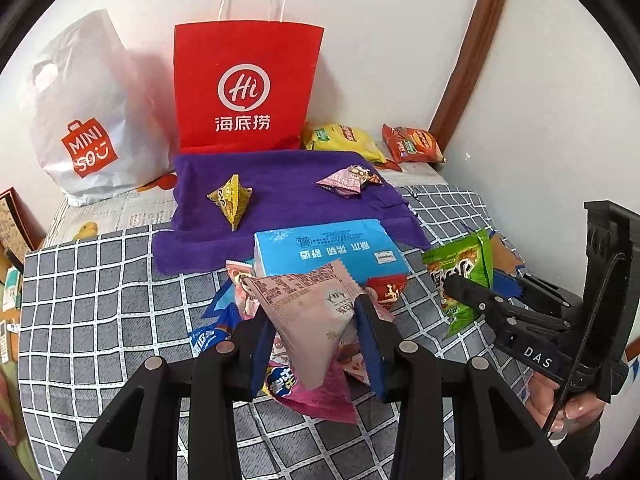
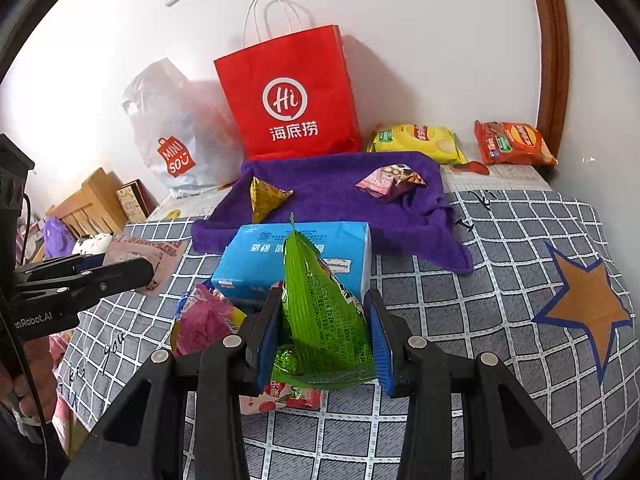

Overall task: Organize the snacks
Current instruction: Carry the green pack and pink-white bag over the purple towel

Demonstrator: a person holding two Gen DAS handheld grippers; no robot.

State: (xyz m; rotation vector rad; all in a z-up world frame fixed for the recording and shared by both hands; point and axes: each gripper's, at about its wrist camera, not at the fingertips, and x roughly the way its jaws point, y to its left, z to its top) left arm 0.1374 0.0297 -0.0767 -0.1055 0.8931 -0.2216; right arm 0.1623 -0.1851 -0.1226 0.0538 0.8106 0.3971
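Observation:
My left gripper (image 1: 314,330) is shut on a pale pink snack packet (image 1: 308,312), lifted above a pile of loose snack packets (image 1: 296,384) on the checked bed cover. My right gripper (image 2: 326,330) is shut on a green snack packet (image 2: 324,312), seen from the left wrist as the green packet (image 1: 464,268) held by the right gripper (image 1: 476,296). The pink packet (image 2: 148,256) shows at the left gripper (image 2: 120,270) in the right wrist view. On the purple towel (image 1: 280,192) lie a gold pyramid packet (image 1: 232,200) and a pink pyramid packet (image 1: 350,180).
A blue tissue pack (image 1: 324,248) lies at the towel's near edge. A red paper bag (image 1: 244,88) and a white plastic bag (image 1: 88,120) stand against the wall. Yellow (image 1: 344,140) and orange (image 1: 412,144) chip bags lie at the back right. A wooden frame (image 2: 552,48) runs up the wall.

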